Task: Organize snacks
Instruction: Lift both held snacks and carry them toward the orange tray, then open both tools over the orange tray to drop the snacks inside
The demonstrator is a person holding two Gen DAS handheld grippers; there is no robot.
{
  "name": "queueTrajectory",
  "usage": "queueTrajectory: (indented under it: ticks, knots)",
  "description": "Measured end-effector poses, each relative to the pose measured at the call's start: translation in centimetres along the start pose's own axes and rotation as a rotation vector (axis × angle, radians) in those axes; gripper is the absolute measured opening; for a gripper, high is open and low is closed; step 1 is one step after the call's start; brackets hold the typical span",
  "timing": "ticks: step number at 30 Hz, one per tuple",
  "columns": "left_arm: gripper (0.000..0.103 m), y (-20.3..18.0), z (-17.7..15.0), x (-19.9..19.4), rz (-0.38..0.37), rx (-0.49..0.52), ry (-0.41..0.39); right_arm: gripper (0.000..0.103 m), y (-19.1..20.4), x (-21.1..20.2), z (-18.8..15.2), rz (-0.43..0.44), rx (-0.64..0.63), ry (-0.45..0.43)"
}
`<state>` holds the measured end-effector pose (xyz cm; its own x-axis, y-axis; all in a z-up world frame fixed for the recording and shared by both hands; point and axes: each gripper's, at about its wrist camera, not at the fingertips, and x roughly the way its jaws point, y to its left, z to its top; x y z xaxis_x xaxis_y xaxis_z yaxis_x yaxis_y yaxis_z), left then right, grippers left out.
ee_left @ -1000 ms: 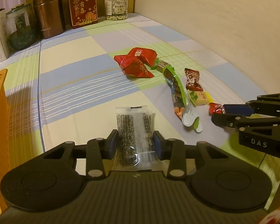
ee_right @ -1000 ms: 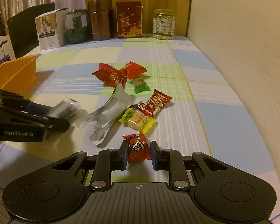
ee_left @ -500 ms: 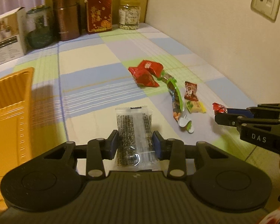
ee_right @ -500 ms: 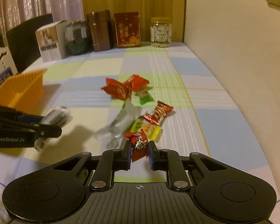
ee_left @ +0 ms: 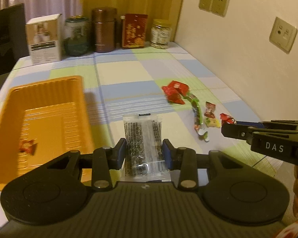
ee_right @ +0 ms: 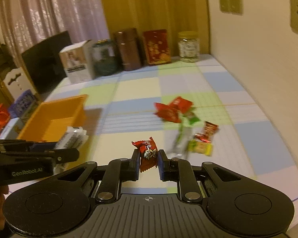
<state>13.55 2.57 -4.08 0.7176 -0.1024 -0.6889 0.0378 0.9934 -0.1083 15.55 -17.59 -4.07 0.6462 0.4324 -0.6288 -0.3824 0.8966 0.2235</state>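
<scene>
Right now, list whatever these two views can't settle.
- Orange tray: its near corner is hidden behind the left gripper in the left wrist view; one red wrapper inside is too blurred to identify.
- Loose snack pile: motion-blurred in the right wrist view; count unclear.
- Red candy in the right gripper: print too small to read.

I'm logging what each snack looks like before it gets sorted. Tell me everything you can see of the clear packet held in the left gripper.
The clear packet is a flat, rectangular pouch of see-through plastic with crimped ends. Inside are two dark, speckled strips side by side, with a paler band between them. A barcode label sits at its near end. It lies lengthwise, pointing away from the camera, pinched at its near half between the blue pads of the left gripper, whose jaws are closed on its sides. It appears lifted off the checked tablecloth, right of the orange tray.
</scene>
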Motion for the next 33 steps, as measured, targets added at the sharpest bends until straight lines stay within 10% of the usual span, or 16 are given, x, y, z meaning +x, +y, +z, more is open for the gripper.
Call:
queueTrajectory:
  ticks: [33]
  knots:
    - [0.036, 16.7, -0.2, -3.6, 0.188, -0.108, 0.002, 0.019, 16.4, 8.7, 2.6, 0.198, -0.138, 0.070]
